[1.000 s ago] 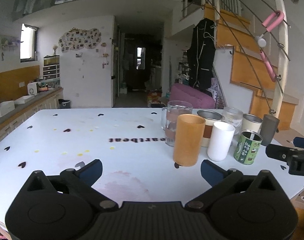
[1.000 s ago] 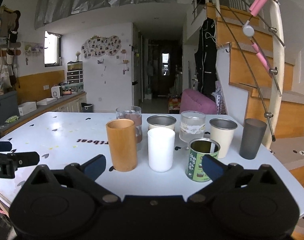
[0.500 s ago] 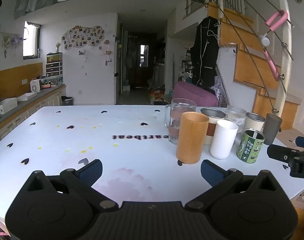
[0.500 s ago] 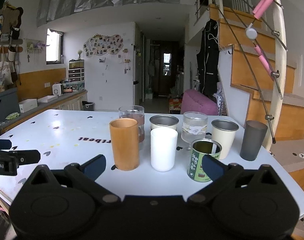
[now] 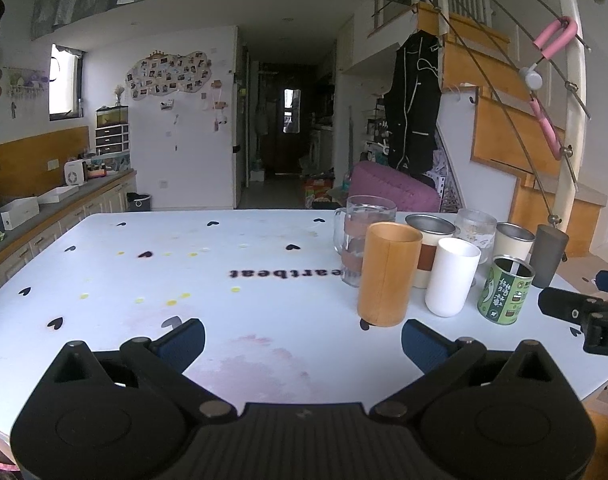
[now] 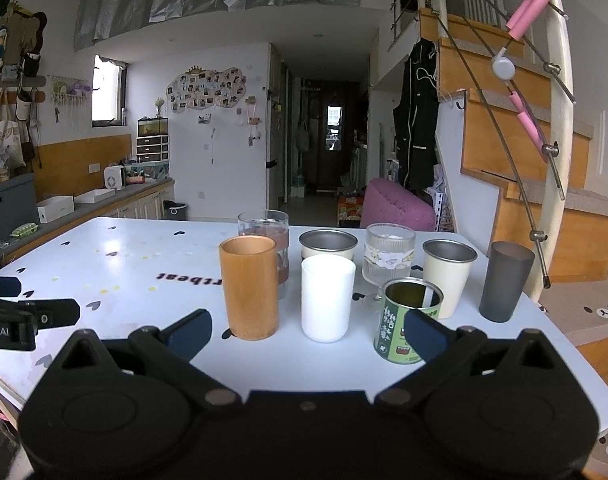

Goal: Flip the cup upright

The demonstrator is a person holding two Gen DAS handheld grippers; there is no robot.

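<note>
Both my grippers hang spread wide w/ nothing between the fingers: left gripper (image 5: 302, 340) over a bare stretch of the white table (image 5: 152, 280), right gripper (image 6: 307, 332) facing the cluster of cups at the table's right end. The dark grey cup (image 6: 505, 281) stands mouth-down, wider end on the table, at the far right of the group near the edge, just right of the cream metal cup (image 6: 447, 278) & apart from it. Front row l-to-r: wooden cup (image 6: 250, 287), white cup (image 6: 327, 299), green tin (image 6: 409, 320), all open-end up, w/ glass mug (image 6: 266, 240) & more cups behind.
</note>
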